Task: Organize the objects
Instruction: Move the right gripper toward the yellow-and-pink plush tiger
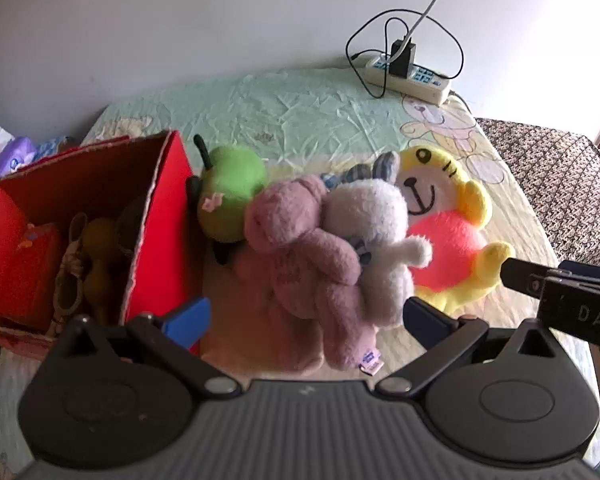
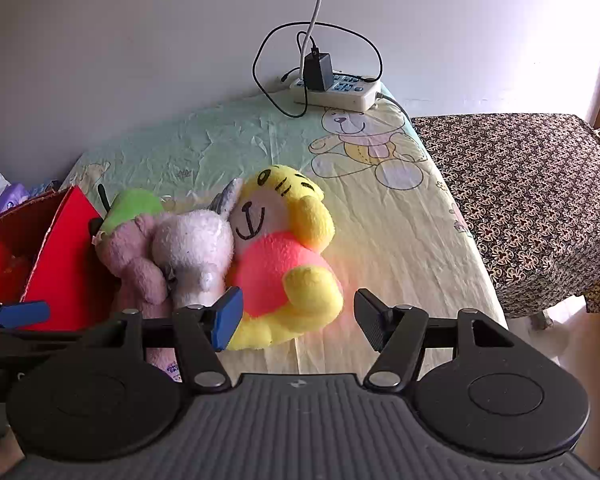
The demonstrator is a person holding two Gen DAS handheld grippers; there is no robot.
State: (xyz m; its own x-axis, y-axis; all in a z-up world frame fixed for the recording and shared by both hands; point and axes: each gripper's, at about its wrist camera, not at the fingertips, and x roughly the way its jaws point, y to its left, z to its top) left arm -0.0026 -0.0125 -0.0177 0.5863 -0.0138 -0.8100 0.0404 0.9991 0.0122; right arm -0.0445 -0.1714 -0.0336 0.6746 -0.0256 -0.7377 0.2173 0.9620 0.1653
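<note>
Both claws gape empty, the left claw [image 1: 306, 314] over the pink bear [image 1: 300, 252] and the right claw [image 2: 296, 316] at the yellow tiger [image 2: 284, 260], the white bunny [image 1: 372, 220] pressed between them, beside the red box [image 1: 156, 216], the power strip [image 2: 336, 90] farthest.

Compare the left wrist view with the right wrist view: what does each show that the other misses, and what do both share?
Only the left: things lying inside the red box, and the right gripper at the edge. Only the right: the whole patterned cloth beside the bed sheet. Both: four soft toys, the power strip, and open jaws.
</note>
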